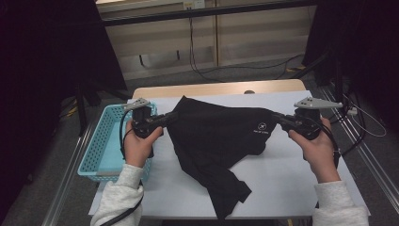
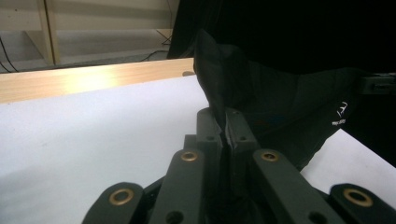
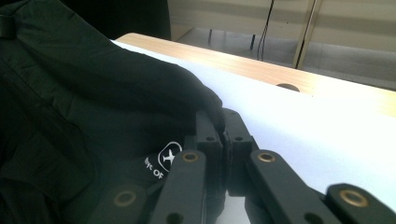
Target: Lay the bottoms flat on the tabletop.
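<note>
A black T-shirt [image 1: 214, 136] with a small white logo [image 1: 262, 129] hangs stretched between both grippers above the white table cover [image 1: 282, 179]. My left gripper [image 1: 172, 117] is shut on the shirt's left edge; in the left gripper view the cloth [image 2: 243, 88] is pinched between the closed jaws [image 2: 225, 122]. My right gripper [image 1: 276, 117] is shut on the shirt's right edge, and the right gripper view has the fabric [image 3: 107, 93] and logo [image 3: 163, 161] just left of its jaws [image 3: 223, 122]. The shirt's lower part trails onto the table toward the front edge [image 1: 230, 197].
A light blue plastic basket [image 1: 101, 141] stands at the table's left edge, beside my left hand. A wooden strip [image 1: 216, 88] borders the table's far side. Cables [image 1: 362, 122] trail off to the right, and dark curtains hang at both sides.
</note>
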Action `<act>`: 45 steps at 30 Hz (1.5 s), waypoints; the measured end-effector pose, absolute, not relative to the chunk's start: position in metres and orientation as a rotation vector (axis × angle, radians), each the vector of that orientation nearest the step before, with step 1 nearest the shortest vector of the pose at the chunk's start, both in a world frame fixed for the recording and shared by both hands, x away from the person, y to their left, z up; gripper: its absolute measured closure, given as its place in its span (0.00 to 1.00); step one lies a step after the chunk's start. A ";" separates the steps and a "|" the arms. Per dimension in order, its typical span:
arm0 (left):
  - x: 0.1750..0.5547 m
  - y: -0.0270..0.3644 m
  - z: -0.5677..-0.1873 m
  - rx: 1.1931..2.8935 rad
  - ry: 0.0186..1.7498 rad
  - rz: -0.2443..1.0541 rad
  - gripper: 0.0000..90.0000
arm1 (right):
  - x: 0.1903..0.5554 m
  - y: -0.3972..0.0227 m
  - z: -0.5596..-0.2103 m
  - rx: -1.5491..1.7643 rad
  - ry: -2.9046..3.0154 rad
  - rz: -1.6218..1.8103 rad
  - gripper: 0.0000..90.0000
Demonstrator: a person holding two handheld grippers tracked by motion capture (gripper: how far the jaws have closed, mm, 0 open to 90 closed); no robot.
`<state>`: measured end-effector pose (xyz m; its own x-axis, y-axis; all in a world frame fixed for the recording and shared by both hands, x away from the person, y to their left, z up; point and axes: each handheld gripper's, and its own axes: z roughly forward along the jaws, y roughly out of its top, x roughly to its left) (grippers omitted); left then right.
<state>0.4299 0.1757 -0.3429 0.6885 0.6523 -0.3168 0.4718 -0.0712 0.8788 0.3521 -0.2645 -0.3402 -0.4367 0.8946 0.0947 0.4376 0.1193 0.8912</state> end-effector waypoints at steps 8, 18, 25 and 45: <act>0.434 0.176 -0.348 1.716 0.938 0.198 0.96 | 0.364 -0.262 -0.347 1.286 1.949 1.245 0.97; 0.476 0.175 -0.343 1.704 1.007 0.225 0.96 | 0.417 -0.260 -0.342 1.304 2.015 1.165 0.98; 0.522 0.162 -0.328 1.653 1.100 0.441 0.55 | 0.496 -0.233 -0.327 1.320 1.760 1.200 0.57; 0.441 0.145 -0.397 1.875 0.978 0.260 0.21 | 0.368 -0.222 -0.420 1.299 2.035 1.044 0.29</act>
<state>0.4406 0.1449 -0.3974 0.6546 0.7219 -0.2243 0.5152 -0.2089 0.8312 0.3684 -0.2222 -0.4202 -0.4155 0.9095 -0.0117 0.5210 0.2484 0.8166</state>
